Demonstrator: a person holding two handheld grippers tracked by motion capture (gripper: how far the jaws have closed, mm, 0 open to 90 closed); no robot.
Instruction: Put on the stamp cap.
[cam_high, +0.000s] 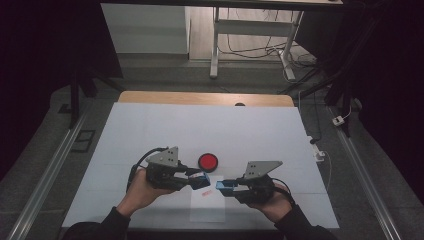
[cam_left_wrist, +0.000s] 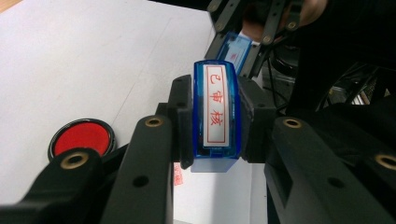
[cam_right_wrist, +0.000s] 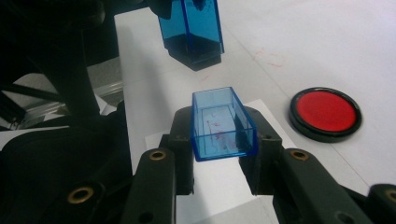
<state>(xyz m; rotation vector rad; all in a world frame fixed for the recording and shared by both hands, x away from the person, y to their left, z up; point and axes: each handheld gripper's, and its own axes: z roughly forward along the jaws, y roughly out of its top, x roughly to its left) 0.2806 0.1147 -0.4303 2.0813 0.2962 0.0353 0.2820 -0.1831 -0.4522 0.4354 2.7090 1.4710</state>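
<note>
While both hands hover low over the near middle of the counter (cam_high: 150, 125), each tool grips one half of a blue stamp. Left tool (cam_high: 201, 180) is clamped on the stamp body (cam_high: 202, 179), jaws pressing both sides; in the left gripper view its face (cam_left_wrist: 216, 105) shows red characters on a white strip w/ blue frame. Right tool (cam_high: 223, 186) is clamped on the clear blue cap (cam_high: 222, 186), which in the right gripper view sits betw. the jaws w/ its open side up and faint red ink smears inside (cam_right_wrist: 222, 123). Body and cap are near each other but apart, tips facing across a small gap, above a white paper sheet (cam_high: 209, 210) lying at the counter's near edge. Sheet carries a small red stamp mark (cam_high: 205, 193) just below the gap. Round red ink pad (cam_high: 208, 161) in a black rim sits on the counter just beyond the two tools, approx. centre. Cables trail from both tools toward the wrists.
</note>
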